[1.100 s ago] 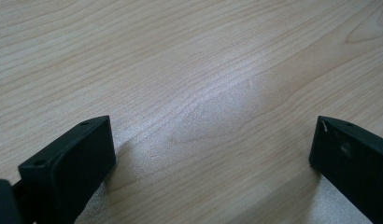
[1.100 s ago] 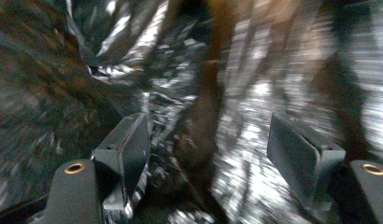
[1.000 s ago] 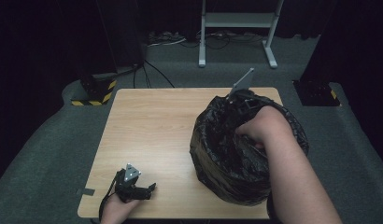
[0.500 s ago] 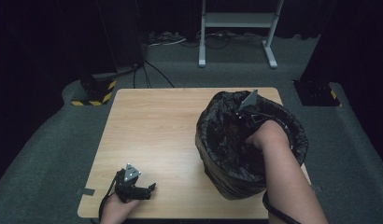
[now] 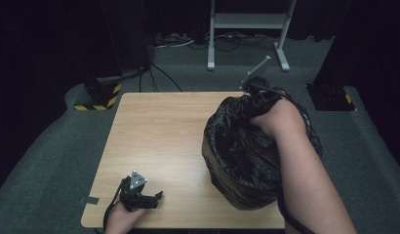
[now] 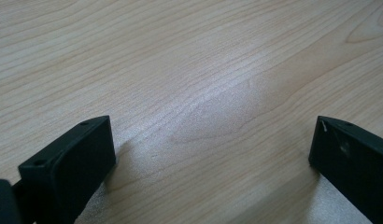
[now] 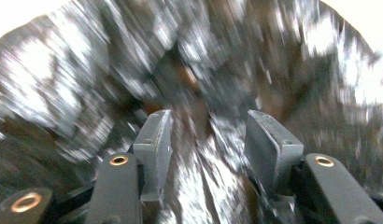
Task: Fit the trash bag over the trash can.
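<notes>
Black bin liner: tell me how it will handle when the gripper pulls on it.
The black bin liner looks thin and crinkled, so it is probably floppy and light. Its glossy film may slip between the right gripper pads. It drapes over a bin, so pulling would likely stretch it.

No text, label, brand name or number can be read anywhere in these views. The only sign-like marking is the yellow-and-black hazard striping [image 5: 98, 97] on a low base on the floor beyond the bench's far left corner; a second striped patch [image 5: 348, 99] sits on a dark base to the far right. Neither carries any lettering.
</notes>
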The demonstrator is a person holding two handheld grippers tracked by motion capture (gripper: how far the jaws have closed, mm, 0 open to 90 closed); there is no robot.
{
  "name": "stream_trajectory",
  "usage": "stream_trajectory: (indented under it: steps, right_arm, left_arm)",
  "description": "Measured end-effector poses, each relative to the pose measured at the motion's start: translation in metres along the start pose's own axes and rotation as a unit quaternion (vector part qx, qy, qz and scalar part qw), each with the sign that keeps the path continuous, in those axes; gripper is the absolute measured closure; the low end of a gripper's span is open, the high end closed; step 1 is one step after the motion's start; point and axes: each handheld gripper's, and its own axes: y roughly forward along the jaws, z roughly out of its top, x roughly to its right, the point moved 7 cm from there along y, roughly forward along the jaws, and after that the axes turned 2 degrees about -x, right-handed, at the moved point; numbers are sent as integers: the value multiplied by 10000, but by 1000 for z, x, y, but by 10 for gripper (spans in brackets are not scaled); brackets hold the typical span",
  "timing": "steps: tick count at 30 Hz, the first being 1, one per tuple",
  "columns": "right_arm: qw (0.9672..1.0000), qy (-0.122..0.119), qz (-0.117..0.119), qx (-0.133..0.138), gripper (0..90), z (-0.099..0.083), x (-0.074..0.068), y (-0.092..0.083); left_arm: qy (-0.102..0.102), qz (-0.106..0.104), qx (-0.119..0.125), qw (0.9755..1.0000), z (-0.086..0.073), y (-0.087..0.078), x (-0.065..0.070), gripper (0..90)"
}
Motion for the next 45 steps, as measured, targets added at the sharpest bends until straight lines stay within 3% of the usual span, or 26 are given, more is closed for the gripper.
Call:
stream_trajectory:
  steps: [2,6,10,16,21,26,29,32,33,35,37,40,45]
  right_arm:
    - [10000,-55,72,22,508,11,-8,4]
    - [9997,-134,178,-112,478,21,-17,32]
    - [9993,-152,298,-151,479,19,-20,58]
    - [9990,-223,276,-267,441,11,-18,74]
    - [9992,-177,266,-249,382,9,-16,67]
    - [9997,-47,235,-77,387,8,-9,36]
    - [10000,-3,48,-12,430,5,1,21]
    - [9998,49,-147,-119,425,0,14,32]
    - [9997,75,-201,-84,412,-2,19,46]
    - [9997,81,-217,-62,409,-3,21,52]
    - [9997,71,-239,-82,398,-4,24,70]
    - [9994,25,-210,-281,395,-9,24,90]
    - [9994,-22,-192,-280,380,-8,23,92]
  left_arm:
    - [20,-2,-21,10000,0,0,0,4]
    - [-13,-3,-1,10000,0,0,0,5]
    - [1,-4,-9,10000,0,0,0,5]
    - [-21,0,3,10000,0,0,0,5]
    - [-26,3,6,10000,0,0,0,5]
    - [-16,1,0,10000,0,0,0,5]
    - [-15,2,-1,10000,0,0,0,5]
    - [-19,1,3,10000,0,0,0,5]
    - [-3,2,-8,10000,0,0,0,5]
    - [-23,2,3,10000,0,0,0,5]
    - [-21,1,3,10000,0,0,0,5]
    - [-20,1,0,10000,0,0,0,5]
    - [4,0,-23,10000,0,0,0,5]
